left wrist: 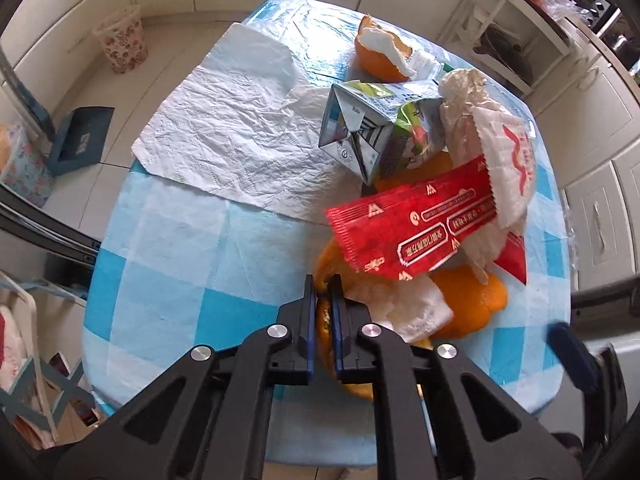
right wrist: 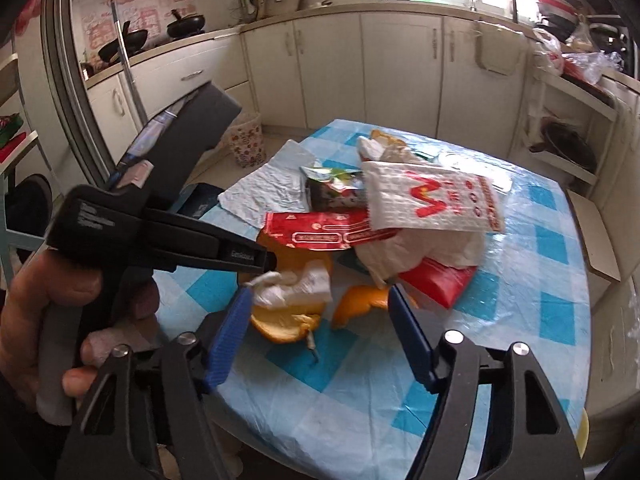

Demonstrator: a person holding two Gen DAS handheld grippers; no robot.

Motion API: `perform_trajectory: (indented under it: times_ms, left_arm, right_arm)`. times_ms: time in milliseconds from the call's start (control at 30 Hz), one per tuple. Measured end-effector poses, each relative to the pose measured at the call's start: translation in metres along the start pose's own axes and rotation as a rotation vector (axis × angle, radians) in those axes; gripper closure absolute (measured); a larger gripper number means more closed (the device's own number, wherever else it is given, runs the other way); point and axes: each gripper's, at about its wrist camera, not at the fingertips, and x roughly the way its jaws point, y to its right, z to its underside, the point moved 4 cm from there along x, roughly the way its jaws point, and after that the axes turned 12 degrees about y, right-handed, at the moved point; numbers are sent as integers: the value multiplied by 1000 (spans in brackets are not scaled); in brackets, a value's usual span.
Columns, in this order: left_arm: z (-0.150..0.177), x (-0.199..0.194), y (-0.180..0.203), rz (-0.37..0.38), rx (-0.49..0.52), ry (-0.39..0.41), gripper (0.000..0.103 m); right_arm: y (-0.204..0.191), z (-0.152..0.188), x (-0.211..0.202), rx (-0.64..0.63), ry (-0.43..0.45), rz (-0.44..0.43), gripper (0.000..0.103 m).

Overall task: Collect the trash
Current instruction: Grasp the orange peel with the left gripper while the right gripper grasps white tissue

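A pile of trash lies on a blue checked tablecloth (left wrist: 176, 264): orange peels (left wrist: 476, 300), a crumpled tissue (left wrist: 404, 308), a red wrapper (left wrist: 416, 224), a flattened drink carton (left wrist: 360, 128), a white bag with red print (left wrist: 508, 152) and a large paper towel (left wrist: 244, 136). My left gripper (left wrist: 323, 280) is shut on an orange peel (left wrist: 322, 332) at the pile's near edge; it also shows in the right wrist view (right wrist: 264, 260). My right gripper (right wrist: 318, 300) is open, just above the peels (right wrist: 284, 320) and the tissue (right wrist: 296, 284).
A floral waste bin (left wrist: 122, 38) stands on the floor beyond the table's far left side, also in the right wrist view (right wrist: 248, 140). A blue dustpan (left wrist: 80, 140) lies on the floor. Cabinets (right wrist: 400, 68) and an open shelf (right wrist: 568, 148) surround the table.
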Motion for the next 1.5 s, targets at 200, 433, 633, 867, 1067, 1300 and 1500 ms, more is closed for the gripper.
perform_trajectory:
  times_ms: [200,433,633,867,1067,1300,1500]
  left_arm:
    - [5,-5,-21,43,-3,-39,97]
    - [8,0,-29,77,-30,-53,97]
    - [6,5,-34,63,-47,-43,80]
    - [5,4,-24,64,-24,-14,61]
    - [11,4,-3,-18,80,25,70]
    - [21,-25,18,-29,190,52,97]
    - [39,-63,36,51,218,43,98]
  right_arm:
    - [-13,1,50,22,-78,-104,50]
    - [-29,22,76,5,-144,-164,72]
    - [-6,20,65,136,-109,-185,97]
    - [15,12,44,227,-31,-177,97]
    - [39,4,4,294,49,-119,97]
    - [84,10,-41,321,121,21,97]
    - [140,31,-82,444,161,174,97]
